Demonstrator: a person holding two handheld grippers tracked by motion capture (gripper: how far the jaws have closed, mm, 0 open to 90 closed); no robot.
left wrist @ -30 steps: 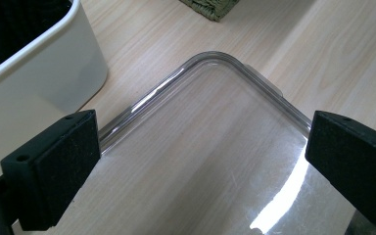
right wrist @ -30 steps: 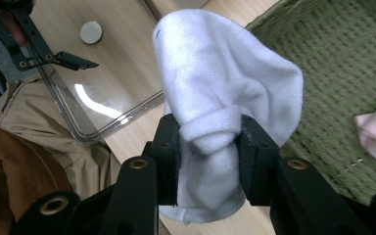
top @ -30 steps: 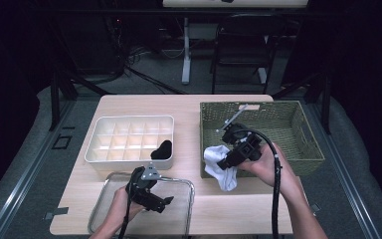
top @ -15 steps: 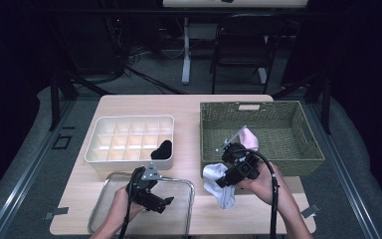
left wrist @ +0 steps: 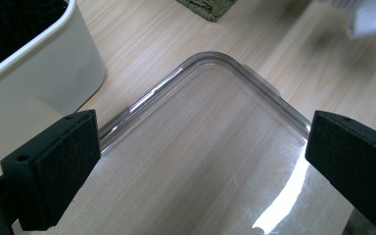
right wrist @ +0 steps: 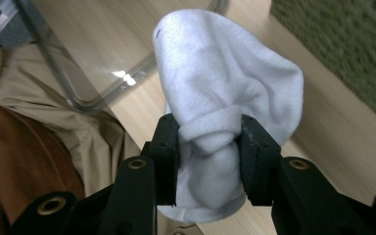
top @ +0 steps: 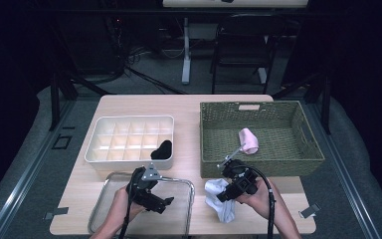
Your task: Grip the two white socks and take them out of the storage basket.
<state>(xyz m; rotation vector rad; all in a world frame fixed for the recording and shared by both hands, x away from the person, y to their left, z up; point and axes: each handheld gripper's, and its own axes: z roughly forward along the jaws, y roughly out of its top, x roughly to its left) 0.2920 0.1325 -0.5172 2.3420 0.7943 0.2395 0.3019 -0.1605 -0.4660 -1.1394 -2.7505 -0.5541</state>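
Right claw [right wrist: 209,139] pinches white sock [right wrist: 227,88] — (beside basket [top: 214,167] edge) — over table.

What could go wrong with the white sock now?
The right gripper pinches only a bunched fold of the white sock, so it might slip free onto the table. Its loose end hangs low near the clear tray and could drag on the rim. The left gripper, open over that tray, may get in the way.
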